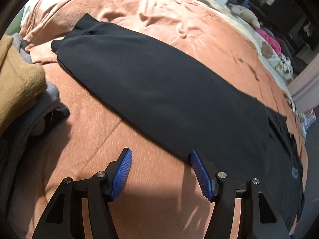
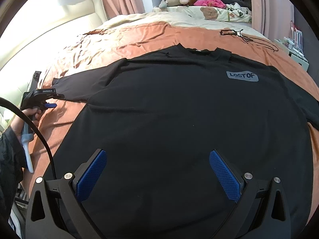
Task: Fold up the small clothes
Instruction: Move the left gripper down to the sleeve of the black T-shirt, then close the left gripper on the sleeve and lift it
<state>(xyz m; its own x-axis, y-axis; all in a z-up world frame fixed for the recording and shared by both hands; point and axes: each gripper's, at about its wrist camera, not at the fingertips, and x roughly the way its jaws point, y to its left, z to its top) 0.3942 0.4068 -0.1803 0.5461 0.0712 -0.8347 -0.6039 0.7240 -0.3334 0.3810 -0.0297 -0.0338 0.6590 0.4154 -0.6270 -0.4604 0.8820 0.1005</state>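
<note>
On rumpled peach bedspread [image 2: 139, 37], smooth black shirt [image 2: 179, 109] lies flat.

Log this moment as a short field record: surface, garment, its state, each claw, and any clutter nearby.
surface: bed with orange blanket
garment: black long-sleeved top, grey logo patch on chest
state: spread flat, front up, not yet folded
left claw: open, beside the sleeve edge, nothing between pads
right claw: open, above the top's lower body, gripping nothing
clutter: clothes pile beside the sleeve; plush toys at the far end
</note>
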